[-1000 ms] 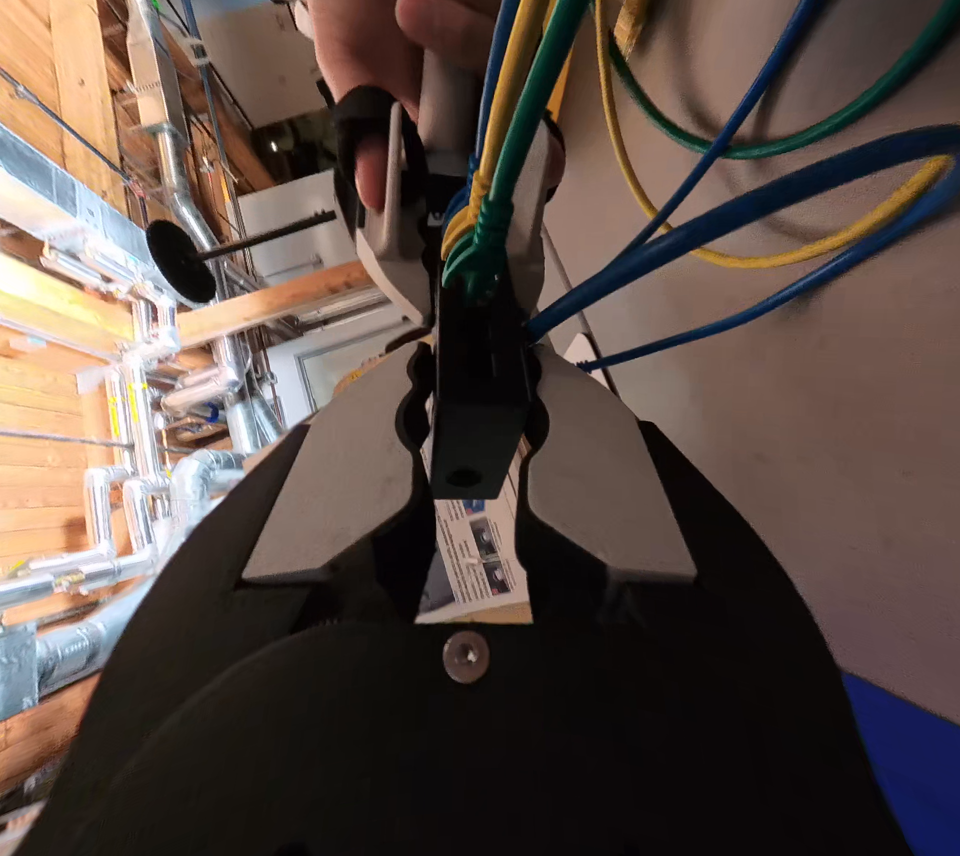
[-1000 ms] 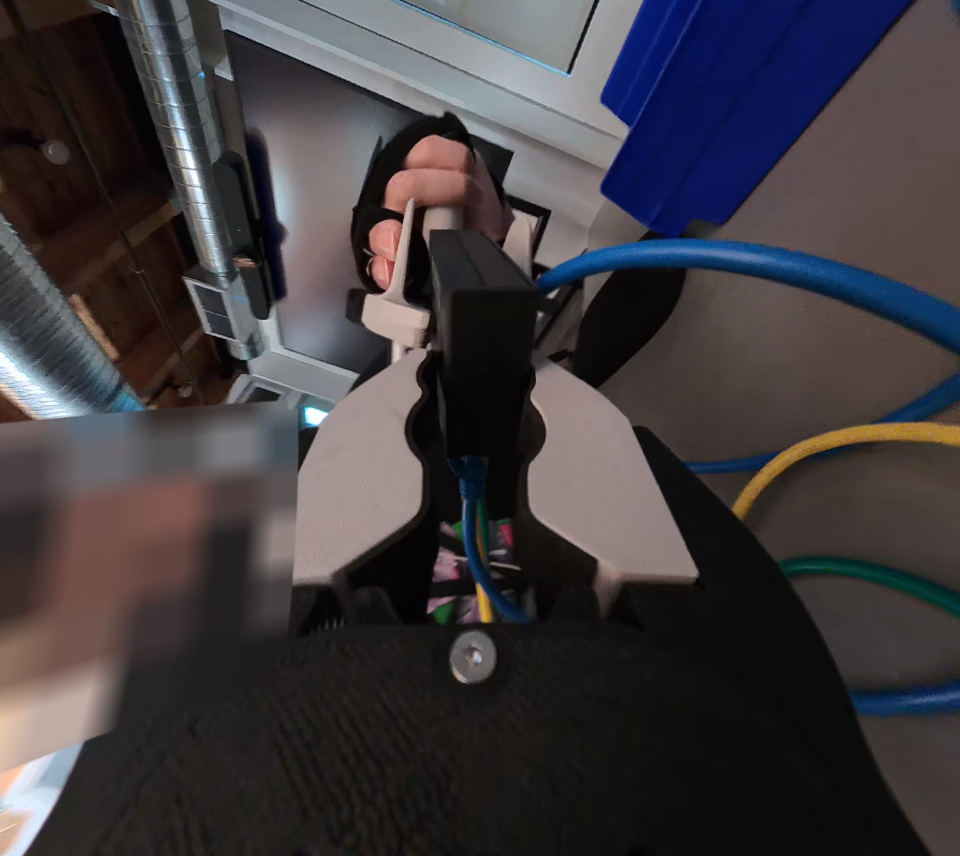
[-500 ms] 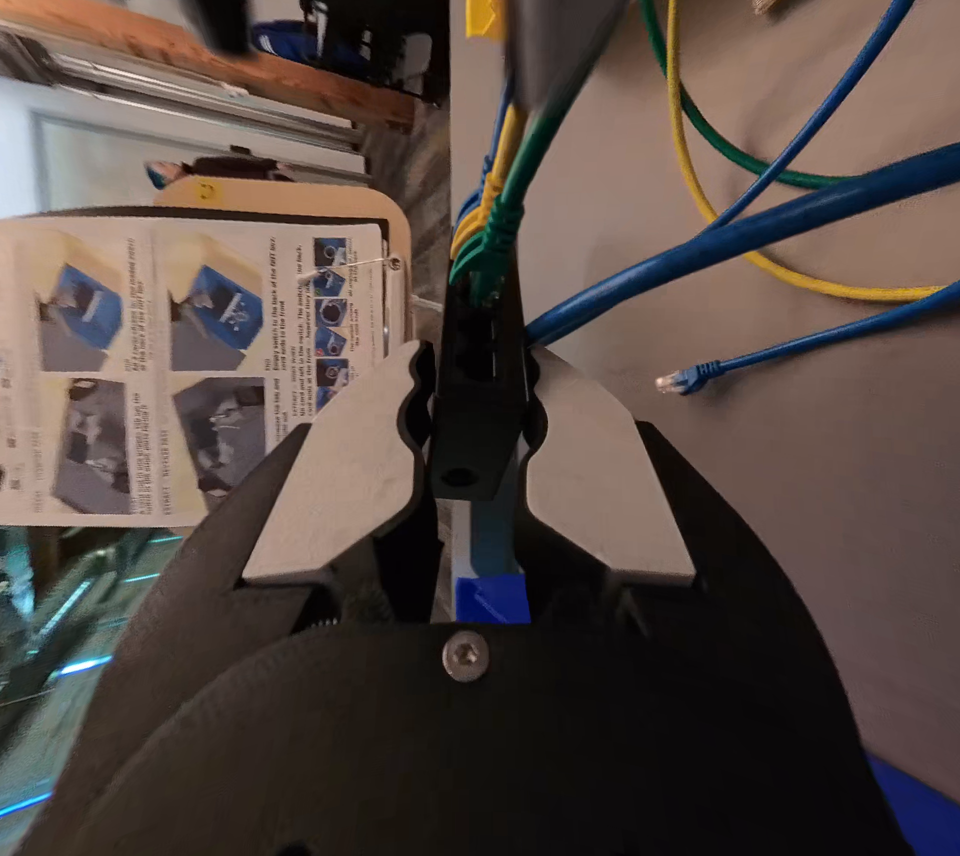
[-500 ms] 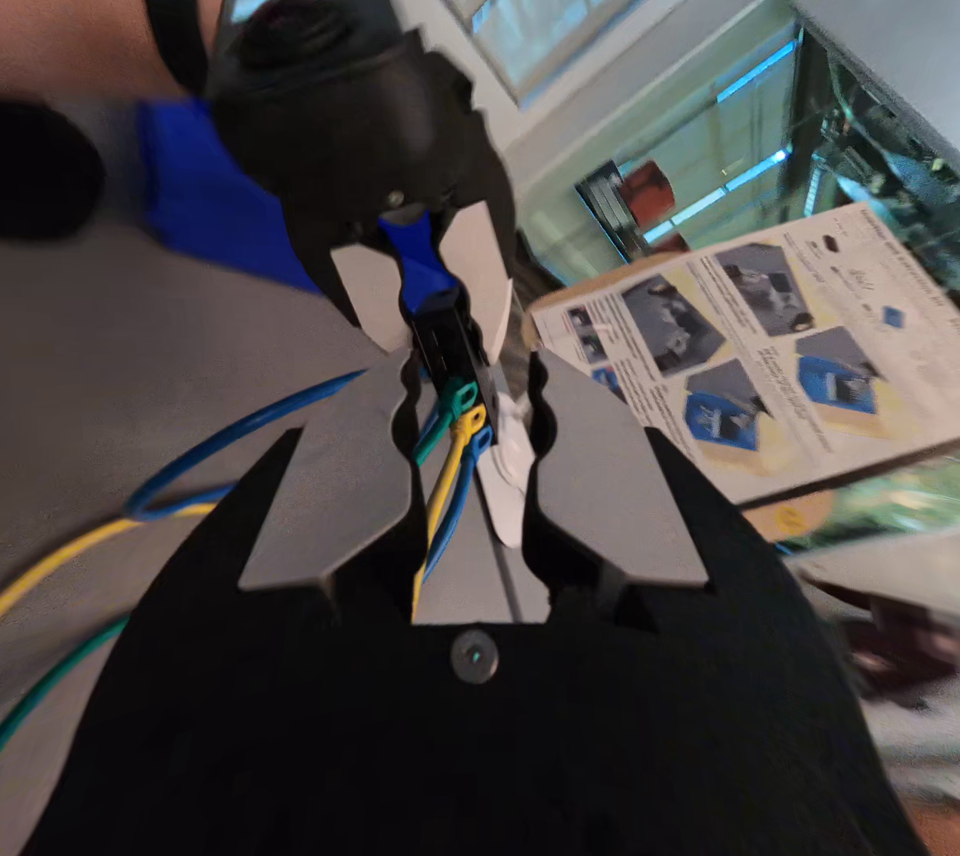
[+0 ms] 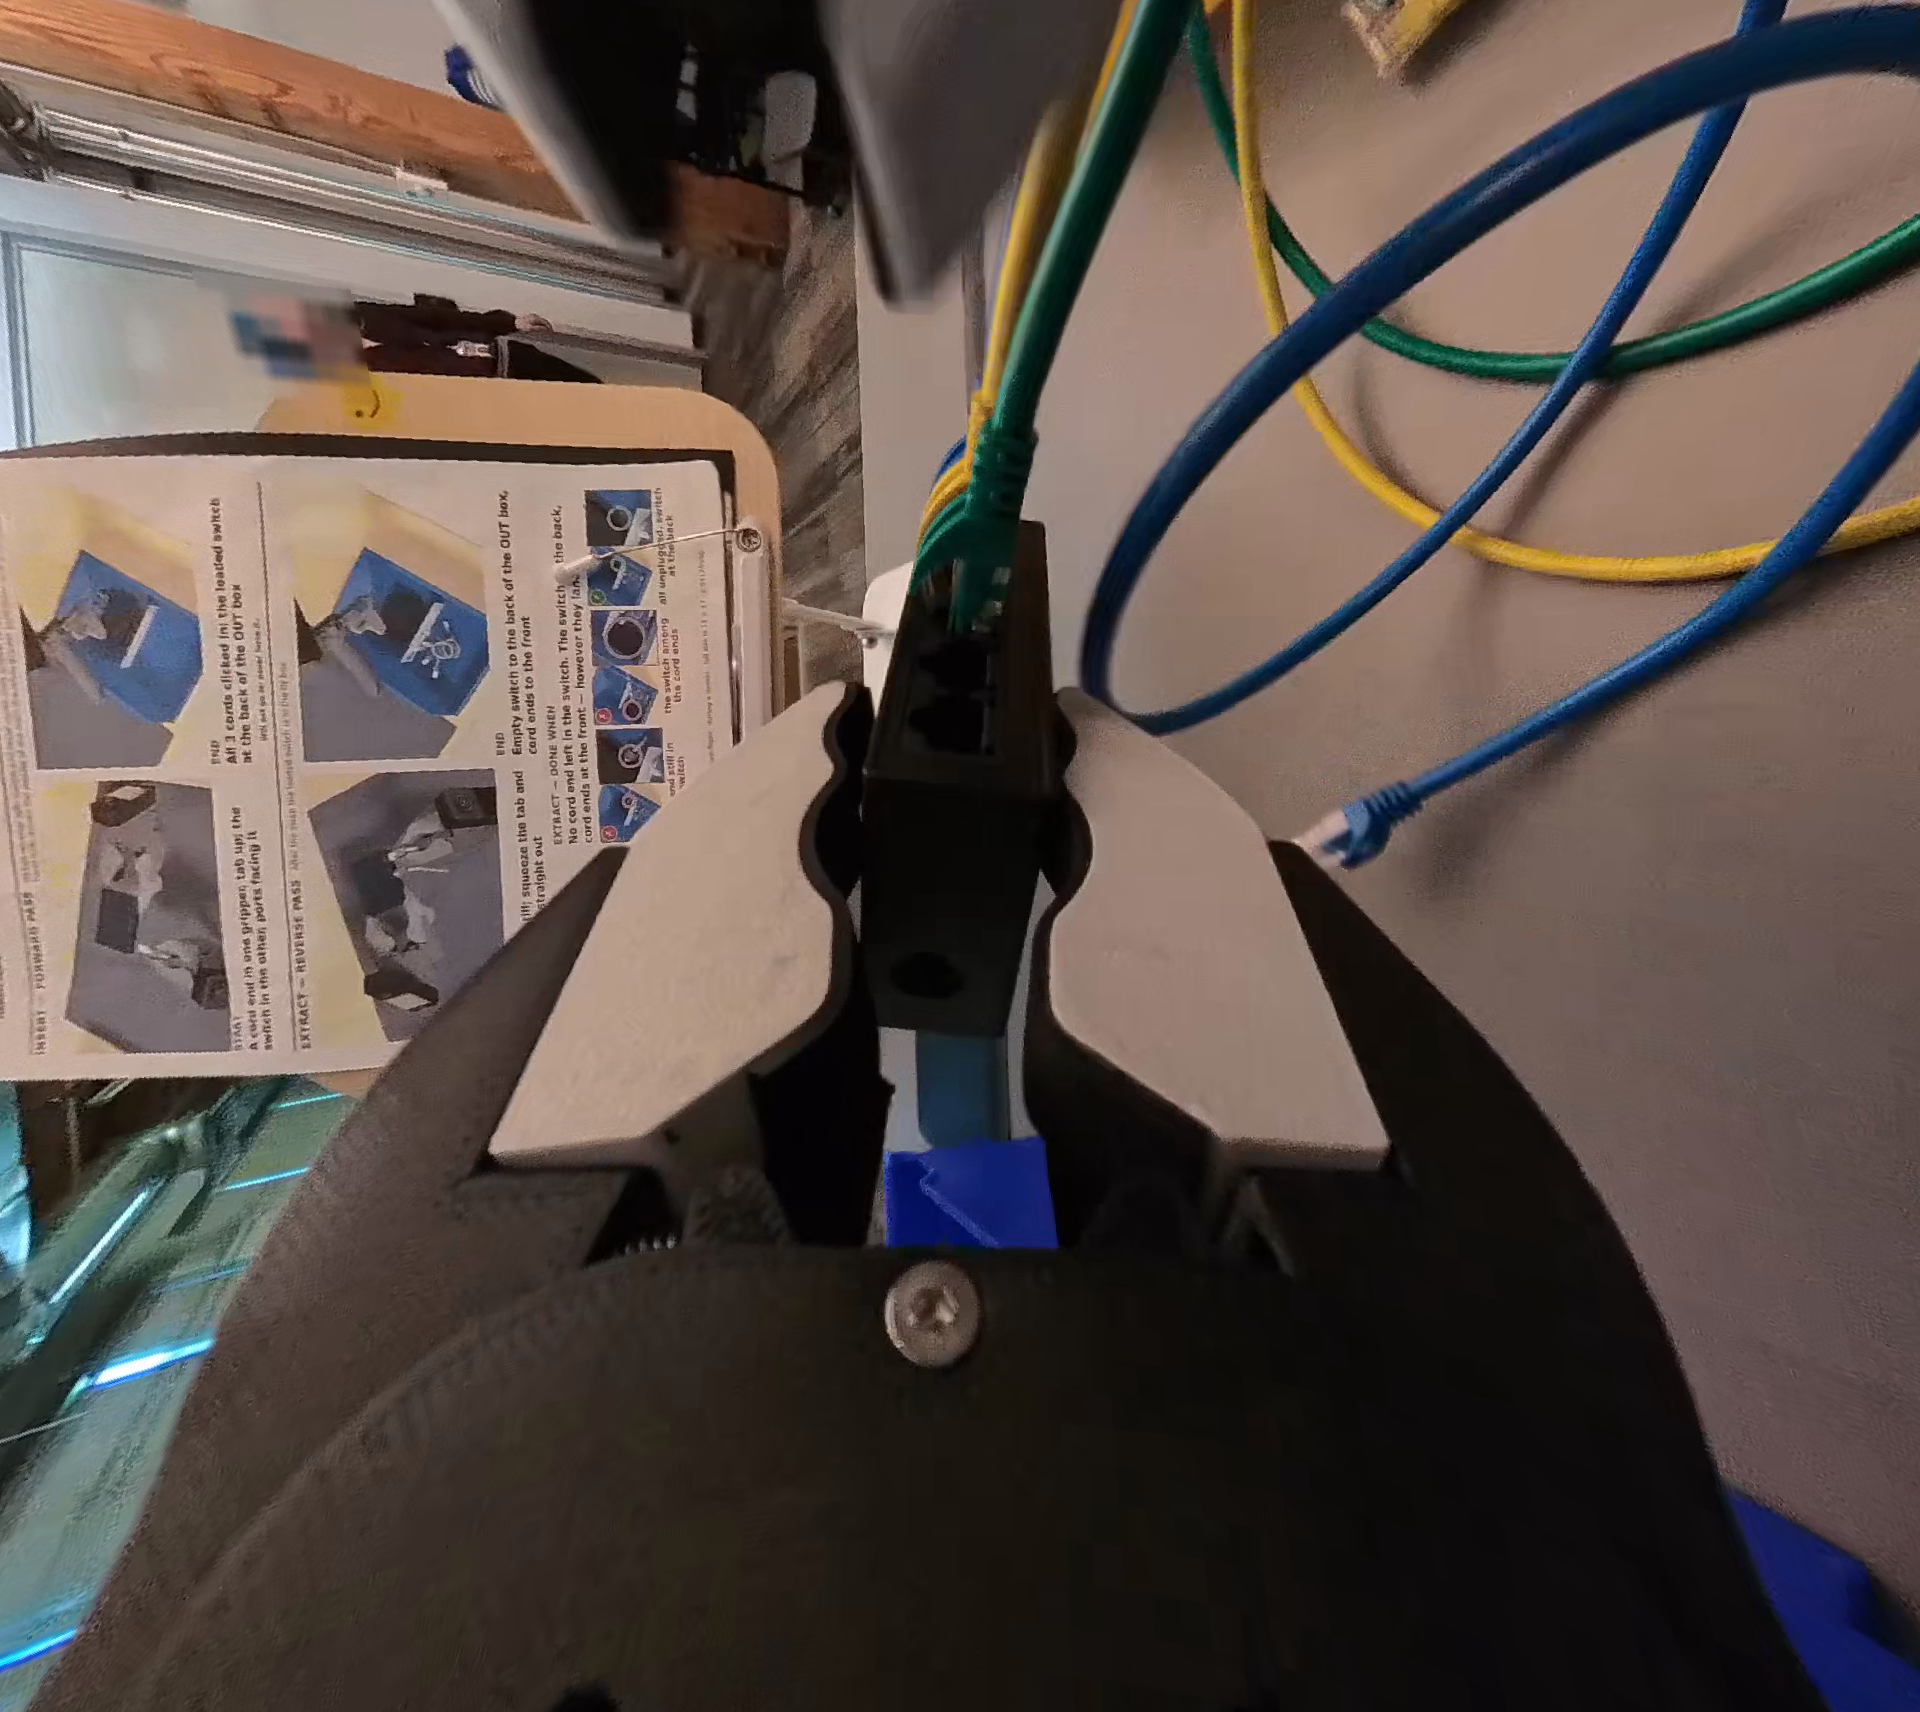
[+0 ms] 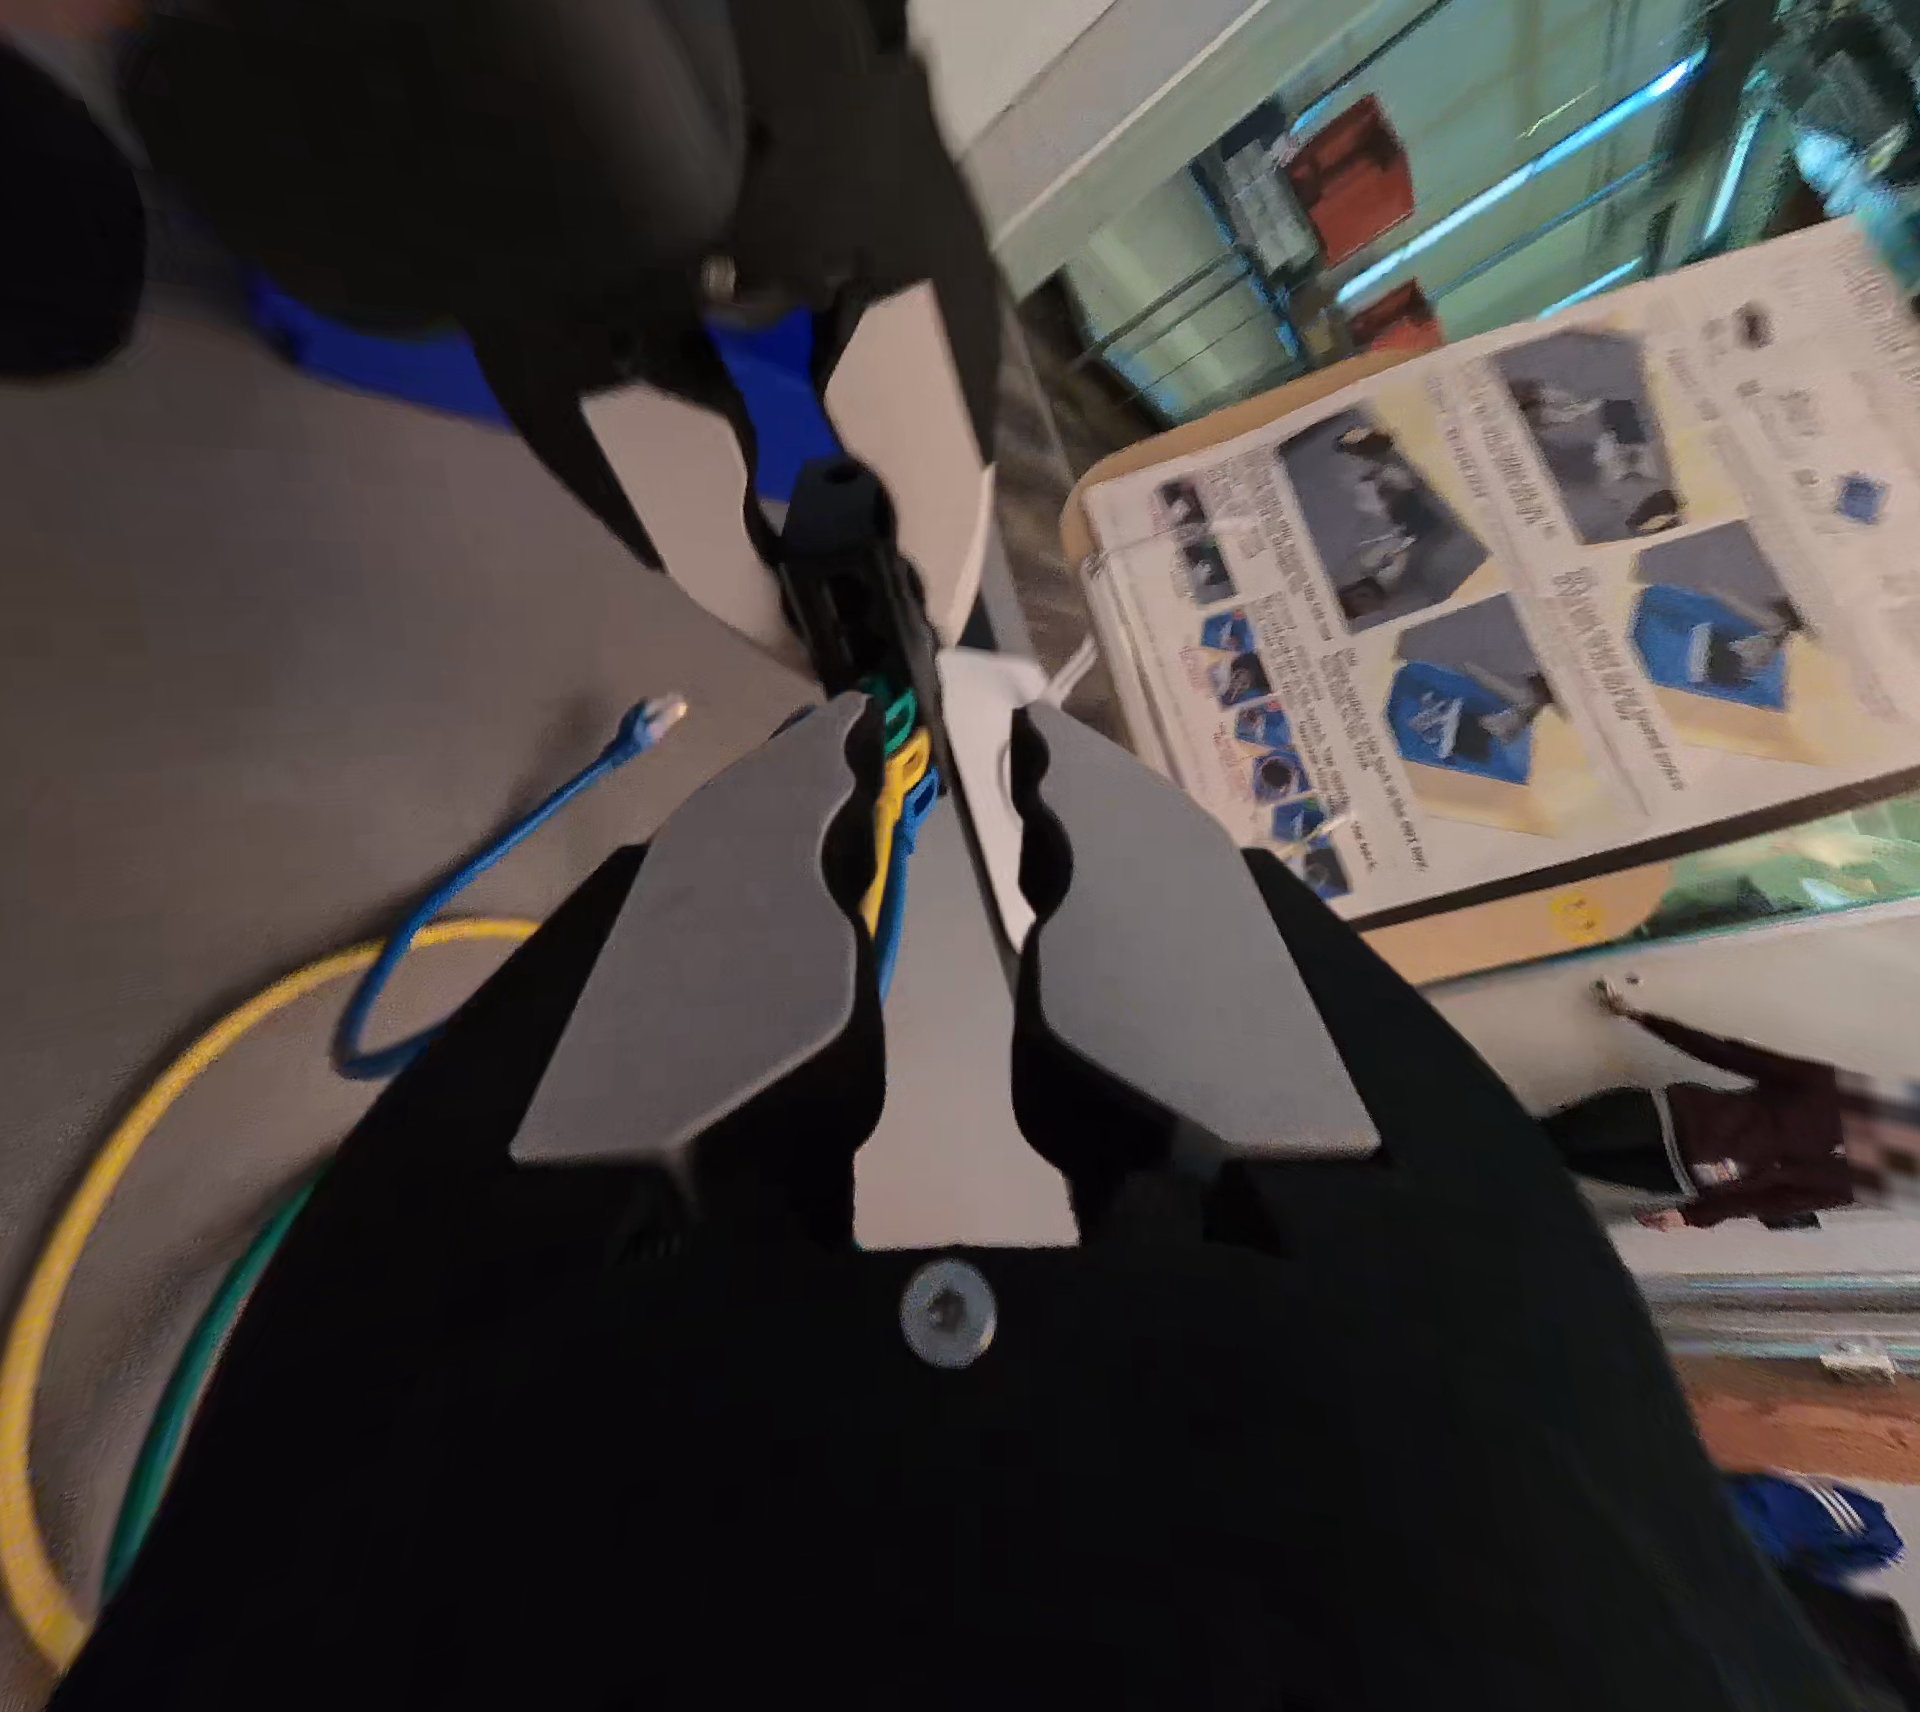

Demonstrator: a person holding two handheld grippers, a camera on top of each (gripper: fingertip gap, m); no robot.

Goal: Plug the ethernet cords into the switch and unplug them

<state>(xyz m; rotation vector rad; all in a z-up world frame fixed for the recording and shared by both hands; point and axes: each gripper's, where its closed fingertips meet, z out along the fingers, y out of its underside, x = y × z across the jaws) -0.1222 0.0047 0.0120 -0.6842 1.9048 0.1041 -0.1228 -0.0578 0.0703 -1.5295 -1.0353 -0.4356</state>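
Left tongs (image 5: 961,789) pinch switch (image 5: 961,831); far ports hidden by plugs. Right tongs (image 6: 940,769) spread, empty, view blurred.

Black switch (image 5: 961,841), held on edge above the grey tabletop, port face exposed; green cord (image 5: 1081,208), yellow cord (image 5: 1023,249) and a blue one plugged in; loose blue cord end (image 5: 1351,831) on the table.

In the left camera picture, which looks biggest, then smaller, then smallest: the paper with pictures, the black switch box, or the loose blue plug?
1. Paper with pictures, biggest.
2. Black switch box, held by the left gripper. It sits very near the camera, so it may look bigger than it is.
3. Loose blue plug, smallest.
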